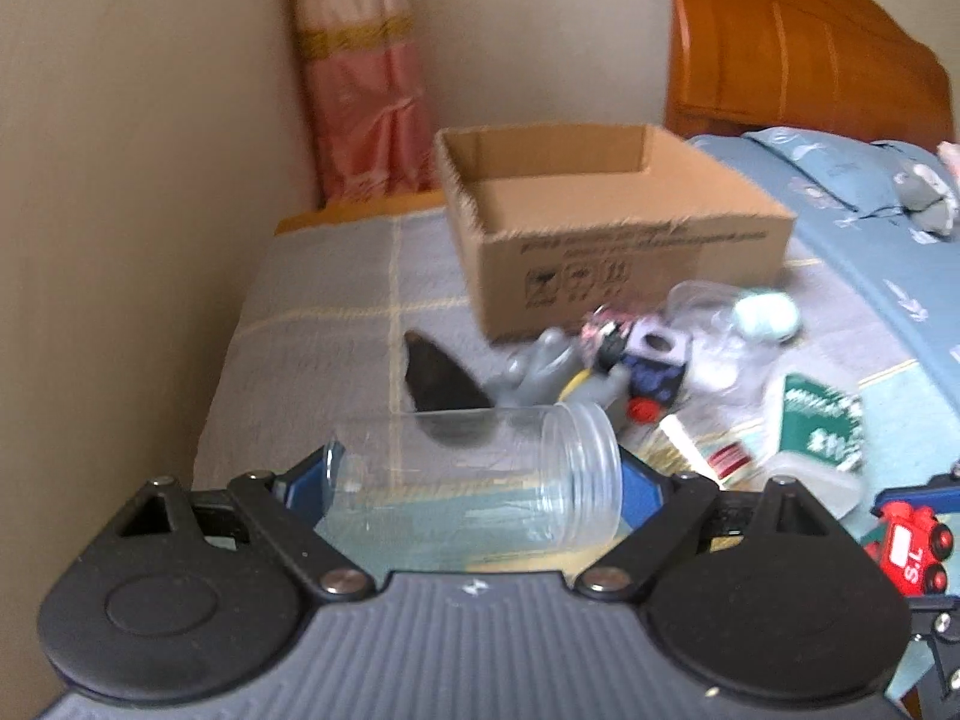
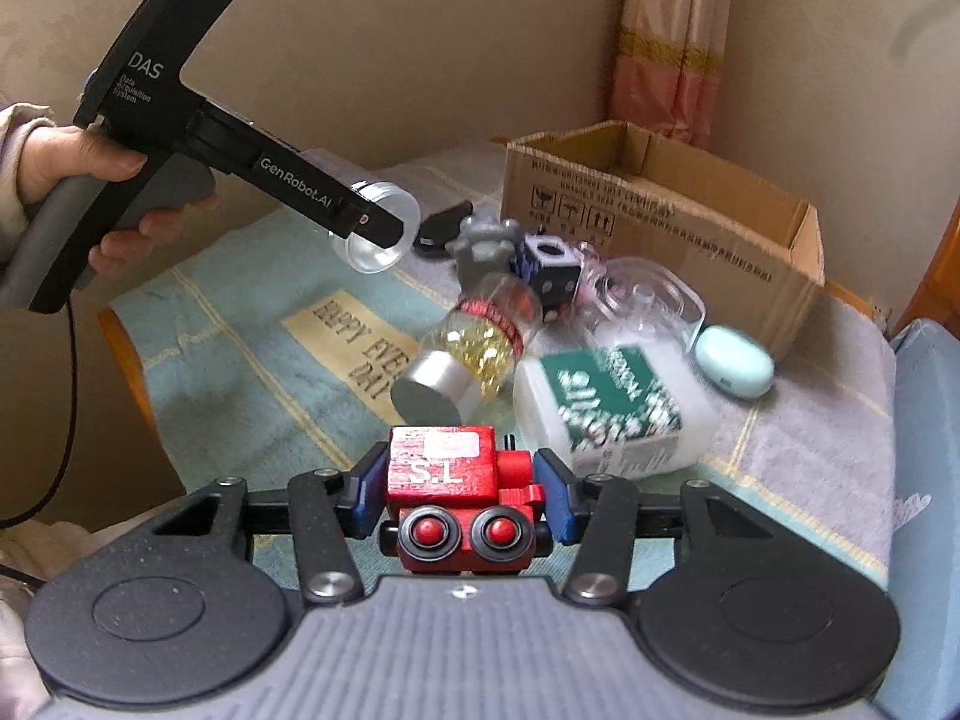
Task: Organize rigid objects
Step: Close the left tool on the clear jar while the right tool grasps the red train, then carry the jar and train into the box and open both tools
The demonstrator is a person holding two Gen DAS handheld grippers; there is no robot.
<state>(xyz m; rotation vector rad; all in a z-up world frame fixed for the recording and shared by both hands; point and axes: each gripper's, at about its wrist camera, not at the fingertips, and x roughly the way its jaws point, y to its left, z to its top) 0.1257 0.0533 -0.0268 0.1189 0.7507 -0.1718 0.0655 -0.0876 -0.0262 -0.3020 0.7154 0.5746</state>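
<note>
My left gripper [image 1: 474, 483] is shut on a clear plastic jar [image 1: 480, 480], held sideways above the bed with its threaded mouth to the right. From the right wrist view the same jar [image 2: 384, 228] hangs in that gripper, carried by a person's hand [image 2: 78, 168]. My right gripper [image 2: 459, 489] is shut on a red toy train [image 2: 459, 492] marked "S.L", wheels facing the camera. The train [image 1: 912, 540] also shows at the left view's right edge. An open cardboard box [image 1: 606, 222] [image 2: 666, 222] stands behind the clutter.
On the towel-covered bed lie a glass bottle of yellow capsules [image 2: 474, 348], a white bottle with a green label [image 2: 612, 408], a mint case [image 2: 735, 363], a clear lidded container [image 2: 648, 300], a grey figure [image 2: 486, 246], a dice cube [image 2: 549, 270] and a black object [image 1: 438, 387]. Wall at left.
</note>
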